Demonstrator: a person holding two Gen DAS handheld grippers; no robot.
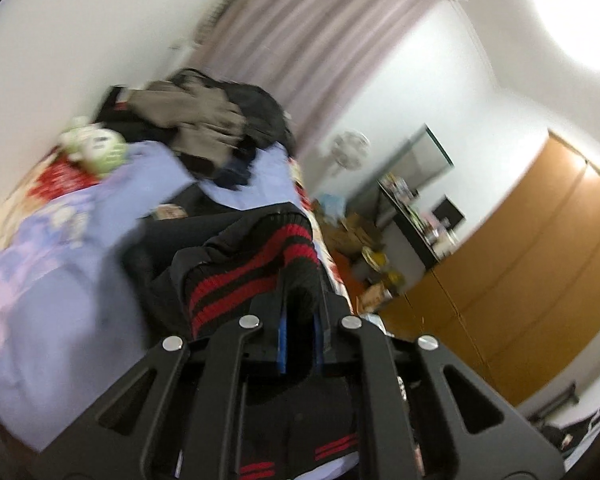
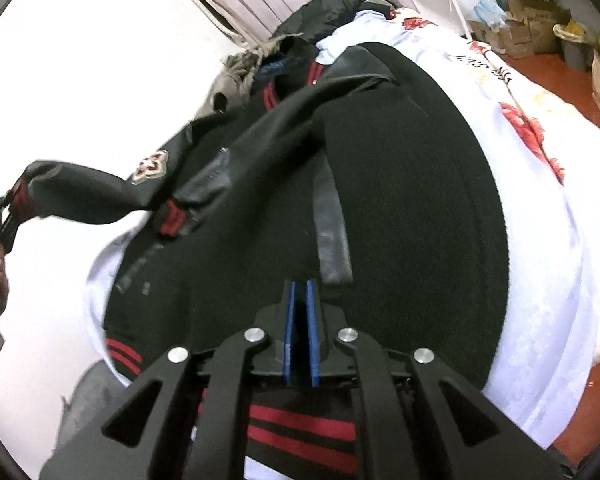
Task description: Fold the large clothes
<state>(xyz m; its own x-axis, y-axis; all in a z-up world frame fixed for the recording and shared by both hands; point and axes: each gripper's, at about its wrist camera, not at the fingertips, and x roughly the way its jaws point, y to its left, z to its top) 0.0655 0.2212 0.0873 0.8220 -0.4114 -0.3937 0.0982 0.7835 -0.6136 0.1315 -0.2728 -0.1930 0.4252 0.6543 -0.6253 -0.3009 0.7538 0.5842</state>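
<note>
Left wrist view: the left gripper (image 1: pixel 300 312) is clenching its fingers on the striped cuff (image 1: pixel 256 264) and lifting the sleeve (image 2: pixel 80 192) off the black jacket (image 2: pixel 400 200), which is lying spread on the bed (image 2: pixel 540 200). The right gripper (image 2: pixel 301 308) is hovering over the jacket's hem, fingers nearly together, apparently gripping nothing. The sleeve fold seems under way; next, that cuff needs carrying across the body and laying flat.

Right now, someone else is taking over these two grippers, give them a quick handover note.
Left gripper: shut on the striped cuff of the black jacket, holding that sleeve lifted out to the side.
Right gripper: jaws nearly together just above the jacket near its striped hem; whether it pinches cloth cannot be told.
The jacket lies spread on the bed; a pile of other clothes sits at the far end.
Done: jacket laid out.
Left: fold the sleeves in, then the body.
</note>
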